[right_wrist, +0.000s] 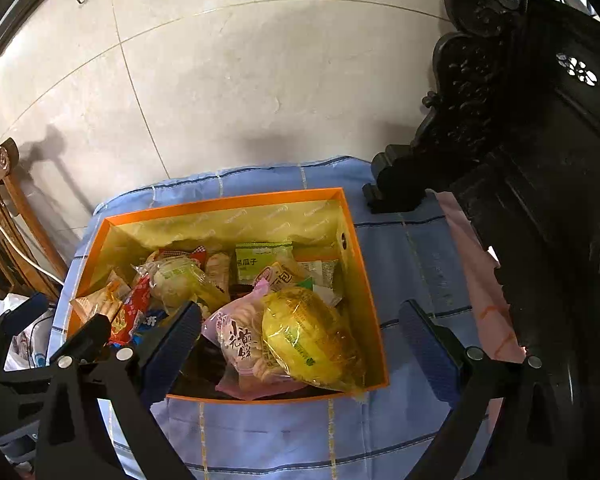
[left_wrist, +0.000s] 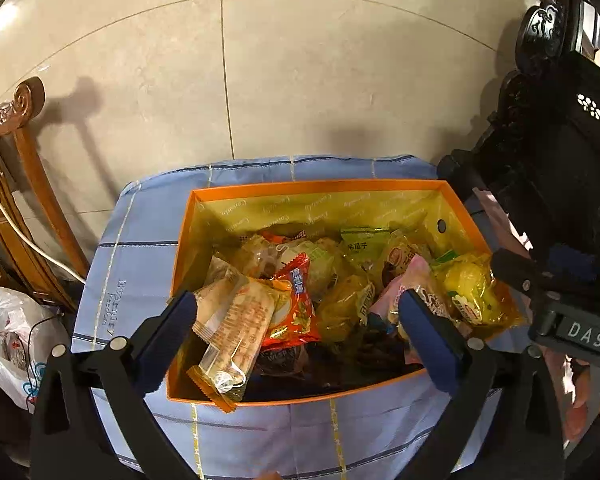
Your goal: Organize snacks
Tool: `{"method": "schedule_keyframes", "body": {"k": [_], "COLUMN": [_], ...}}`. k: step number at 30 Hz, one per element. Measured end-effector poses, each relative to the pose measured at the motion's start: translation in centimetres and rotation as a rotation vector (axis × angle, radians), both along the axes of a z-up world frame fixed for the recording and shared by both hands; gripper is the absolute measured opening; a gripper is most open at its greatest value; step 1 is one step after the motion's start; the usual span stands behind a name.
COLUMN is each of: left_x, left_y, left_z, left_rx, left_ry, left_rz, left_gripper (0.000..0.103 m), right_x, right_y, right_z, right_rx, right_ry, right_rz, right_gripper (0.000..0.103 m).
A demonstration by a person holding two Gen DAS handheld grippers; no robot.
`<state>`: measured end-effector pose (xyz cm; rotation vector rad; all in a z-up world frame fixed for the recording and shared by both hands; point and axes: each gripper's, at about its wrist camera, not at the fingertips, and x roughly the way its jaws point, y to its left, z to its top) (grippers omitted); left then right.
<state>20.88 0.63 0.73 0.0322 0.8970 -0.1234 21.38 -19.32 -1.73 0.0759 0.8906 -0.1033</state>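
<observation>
This was a home, most likely a living room. Large glossy beige floor tiles (left_wrist: 300, 80) spread under carved wooden furniture: a reddish-brown chair with a scrolled arm (left_wrist: 16, 120) beyond the desk's left edge and a dark, ornately carved cabinet (right_wrist: 540, 160) along its right edge. A blue checked cloth (right_wrist: 400, 248) covered the desk, and a white plastic shopping bag (left_wrist: 12, 332) slumped on the floor near its front left corner.

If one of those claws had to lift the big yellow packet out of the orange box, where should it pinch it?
Probably across the plump middle of the yellow packet, coming from above. It lies on top of the pile at the near right corner of the orange box, so its top is exposed, while the box walls block a sideways approach. The open right claw already hangs about there.
</observation>
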Motion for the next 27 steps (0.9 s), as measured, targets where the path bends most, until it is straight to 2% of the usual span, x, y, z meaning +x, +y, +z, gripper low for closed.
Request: {"method": "schedule_keyframes", "body": {"k": [2,14,15,17,21,25,27], "left_x": [0.0,0.6,0.6,0.7,0.5,0.5,0.6], "left_y": [-0.1,1.1,1.1,0.9,0.6,1.0,0.9], "left_z": [-0.1,-1.3,-1.4,-1.5,-1.5,-1.3,-1.2], "left_rx": [0.021,-0.008,0.002,0.076,0.124,0.056,0.055], "left_ry": [-0.002,0.06,0.057,0.052,0.028,0.027,0.025], "left_rz": [0.005,0.055,0.06,0.07,0.059,0.057,0.053], "left_gripper": [0.099,0.099,0.099,0.099,0.099,0.099,0.099], "right_x": [0.0,0.3,0.3,0.2,0.2,0.0,0.0], "right_y": [0.0,-0.3,-0.3,-0.4,-0.8,-1.1,-1.1], "right_z": [-0.2,0.4,0.5,0.6,0.9,1.2,1.3], "right_rx": [0.006,0.01,0.003,0.002,0.004,-0.011,-0.013], "right_ry": [0.007,-0.001,-0.004,-0.007,-0.014,-0.026,-0.03], "right_rz": [0.004,-0.005,-0.007,-0.005,-0.02,-0.03,-0.03], "right_gripper": [0.099,0.099,0.099,0.099,0.099,0.099,0.099]}}
